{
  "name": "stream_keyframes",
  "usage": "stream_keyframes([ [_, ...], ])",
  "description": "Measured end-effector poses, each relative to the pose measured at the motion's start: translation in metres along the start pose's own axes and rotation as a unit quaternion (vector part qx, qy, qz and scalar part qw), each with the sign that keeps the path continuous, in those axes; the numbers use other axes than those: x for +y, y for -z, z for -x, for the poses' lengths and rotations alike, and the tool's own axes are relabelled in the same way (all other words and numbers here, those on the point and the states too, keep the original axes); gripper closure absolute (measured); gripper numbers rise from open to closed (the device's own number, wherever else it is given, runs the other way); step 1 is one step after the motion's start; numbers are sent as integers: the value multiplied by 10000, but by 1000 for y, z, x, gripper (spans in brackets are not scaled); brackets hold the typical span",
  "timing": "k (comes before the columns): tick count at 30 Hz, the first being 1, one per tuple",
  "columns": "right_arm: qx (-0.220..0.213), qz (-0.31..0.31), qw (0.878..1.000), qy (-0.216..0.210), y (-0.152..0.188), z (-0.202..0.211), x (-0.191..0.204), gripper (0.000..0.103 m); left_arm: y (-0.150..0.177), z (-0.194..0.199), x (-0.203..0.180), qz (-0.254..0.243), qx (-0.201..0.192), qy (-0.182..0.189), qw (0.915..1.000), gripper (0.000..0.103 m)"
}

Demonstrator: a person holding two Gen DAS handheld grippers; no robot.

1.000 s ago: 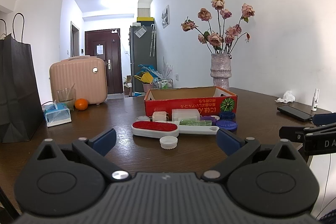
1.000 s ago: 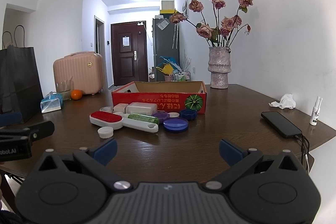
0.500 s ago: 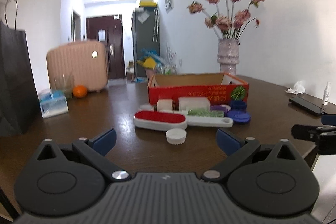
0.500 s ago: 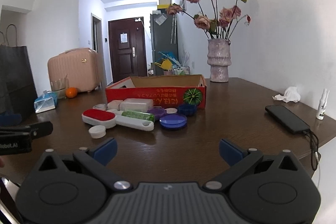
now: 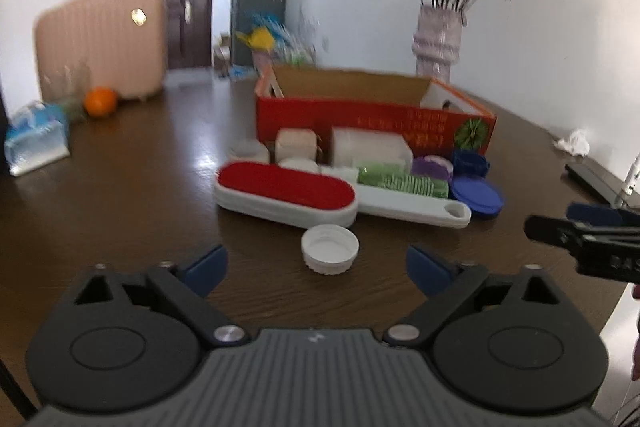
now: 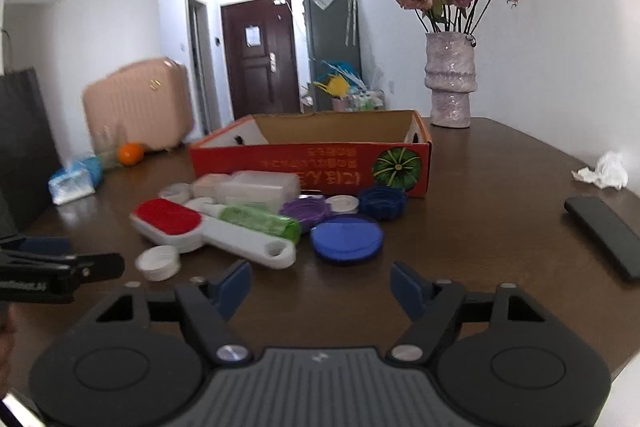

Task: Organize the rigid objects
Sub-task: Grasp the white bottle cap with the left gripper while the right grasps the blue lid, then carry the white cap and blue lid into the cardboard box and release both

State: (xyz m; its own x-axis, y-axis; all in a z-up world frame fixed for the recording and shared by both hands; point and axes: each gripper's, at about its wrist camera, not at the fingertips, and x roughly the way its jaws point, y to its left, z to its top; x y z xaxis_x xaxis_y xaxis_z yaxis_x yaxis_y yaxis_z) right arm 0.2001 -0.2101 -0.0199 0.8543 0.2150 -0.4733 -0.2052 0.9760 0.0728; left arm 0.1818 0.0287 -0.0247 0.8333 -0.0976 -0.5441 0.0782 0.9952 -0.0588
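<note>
A red cardboard box (image 5: 372,123) (image 6: 312,163) stands open on the brown table. In front of it lie a white brush with a red pad (image 5: 284,193) (image 6: 168,221), a green ribbed piece (image 5: 400,181) (image 6: 260,221), a white cap (image 5: 330,253) (image 6: 158,261), a flat blue lid (image 5: 478,197) (image 6: 346,239), a purple lid (image 6: 306,211), a dark blue lid (image 6: 382,201) and white boxes (image 5: 370,147). My left gripper (image 5: 316,269) is open, just short of the white cap. My right gripper (image 6: 320,285) is open, just short of the flat blue lid.
A vase of pink flowers (image 6: 450,83) stands behind the box at right. A black phone (image 6: 604,233) and crumpled tissue (image 6: 602,171) lie at right. An orange (image 5: 100,101), a tissue pack (image 5: 36,137), a pink suitcase (image 5: 100,51) and a black bag (image 6: 24,143) are at left.
Both grippers have moved forward and lower toward the pile of objects, which now looks larger and nearer. Both stay open and empty.
</note>
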Motion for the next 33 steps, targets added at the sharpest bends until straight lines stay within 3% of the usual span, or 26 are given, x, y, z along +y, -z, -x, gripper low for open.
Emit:
stream_keyframes([
  [6,486,11,9988,-4,-20,-56,-17,29,-14,-41,-5,-67,486,0,9988,33],
  [14,828,80,9965,-122,-31,-103,-25,30,-14,-57,-10,-320,643,-215,9972,61],
  [17,913,154,9956,-136,-31,-111,-22,38,-15,-58,-11,-304,645,-233,9972,62],
  [23,901,240,9956,-71,-29,-103,-26,38,-15,-48,-17,-397,521,-285,9974,62],
  [33,401,365,9985,-21,-8,-11,-18,38,-6,10,-49,-706,-173,-262,9970,62],
])
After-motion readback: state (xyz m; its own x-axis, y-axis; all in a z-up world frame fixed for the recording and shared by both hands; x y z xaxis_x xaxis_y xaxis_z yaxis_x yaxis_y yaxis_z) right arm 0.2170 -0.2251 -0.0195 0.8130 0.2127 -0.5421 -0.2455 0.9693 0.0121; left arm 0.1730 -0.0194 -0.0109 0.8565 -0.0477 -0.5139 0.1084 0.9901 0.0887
